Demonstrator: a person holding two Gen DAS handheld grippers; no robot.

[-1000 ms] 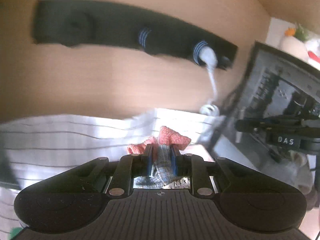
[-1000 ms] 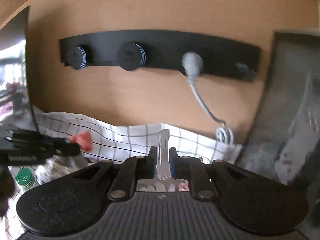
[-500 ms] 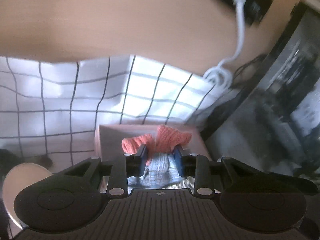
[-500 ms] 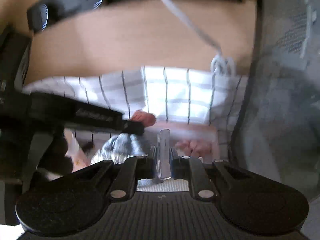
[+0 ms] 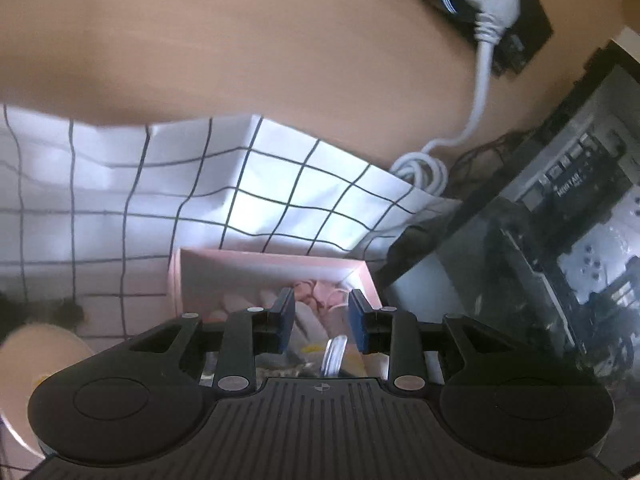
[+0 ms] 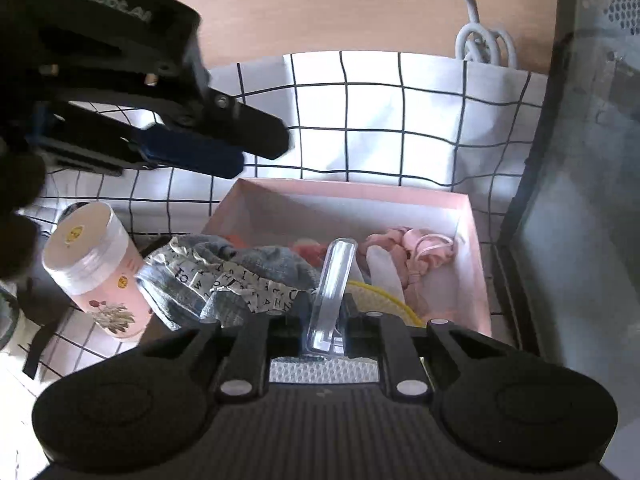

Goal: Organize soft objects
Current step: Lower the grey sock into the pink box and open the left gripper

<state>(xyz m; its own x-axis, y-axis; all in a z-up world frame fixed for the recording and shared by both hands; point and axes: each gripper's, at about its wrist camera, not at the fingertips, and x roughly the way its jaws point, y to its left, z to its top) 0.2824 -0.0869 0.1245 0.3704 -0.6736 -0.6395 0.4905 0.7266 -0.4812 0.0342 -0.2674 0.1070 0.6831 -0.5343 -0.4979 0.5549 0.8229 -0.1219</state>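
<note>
Tools over a pink box (image 6: 344, 196) on the checked tabletop (image 6: 432, 120) — the right tool (image 6: 334, 280) clamps a clear plastic clip (image 6: 334, 280); the left tool (image 5: 322, 304), jaws just opened, grips nothing. Denim cloth (image 6: 240, 268) lies across the box's left edge, pink scrunchies (image 6: 416, 252) inside, a lidded jar (image 6: 94, 268) alongside.

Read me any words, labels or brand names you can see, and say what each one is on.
"GenRobot.AI": on the left gripper, pale and blurred.
Scattered printed capitals: on the ribbon trim of the blue fabric piece; they form no word I can read.
Small round yellow stickers: on the pink jar, too small to read.
White print: on the black case, blurred, unreadable.
</note>
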